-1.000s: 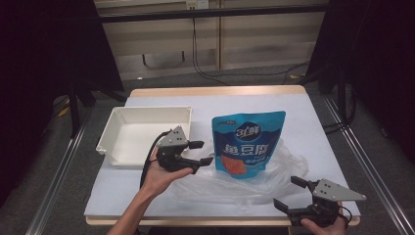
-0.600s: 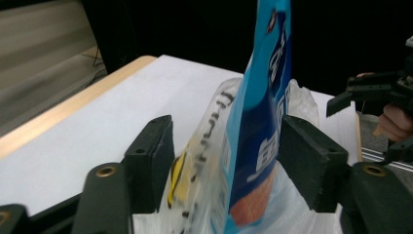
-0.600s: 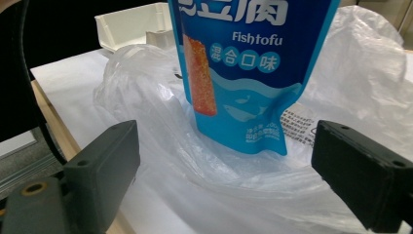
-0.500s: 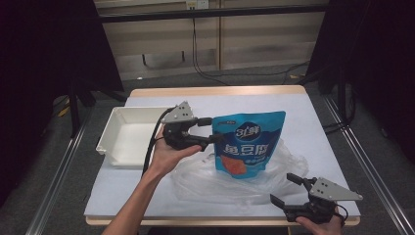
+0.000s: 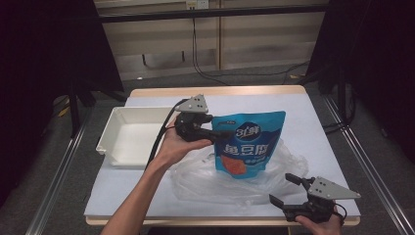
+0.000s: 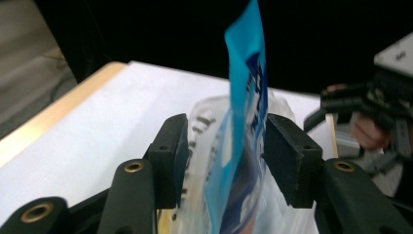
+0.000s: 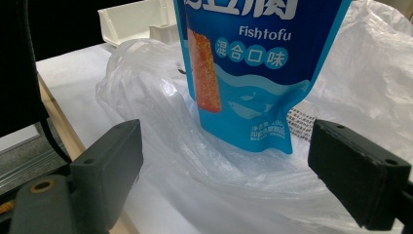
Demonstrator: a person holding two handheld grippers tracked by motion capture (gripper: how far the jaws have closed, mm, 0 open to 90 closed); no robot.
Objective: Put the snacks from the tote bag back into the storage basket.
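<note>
A blue Fishtofu snack pouch (image 5: 249, 144) stands upright inside a crumpled clear plastic bag (image 5: 210, 181) at mid-table. My left gripper (image 5: 220, 132) reaches level to the pouch's upper left edge. In the left gripper view the pouch edge (image 6: 246, 97) stands between the jaws of my left gripper (image 6: 224, 151), which have just been closing. A gap still shows on one side, so the jaws are open. My right gripper (image 5: 280, 188) rests near the front right edge, jaws wide open. In its own view my right gripper (image 7: 224, 161) faces the pouch (image 7: 248, 63) and the bag (image 7: 160, 146).
A white tray (image 5: 105, 142) sits at the table's left, close behind my left forearm. The table's wooden front edge runs just below my right hand. Black frames and cables stand beyond the far edge.
My left gripper rose from the bag's left side and moved right to the pouch's upper edge, its jaws narrowing around it. The right gripper stayed at the front right.
</note>
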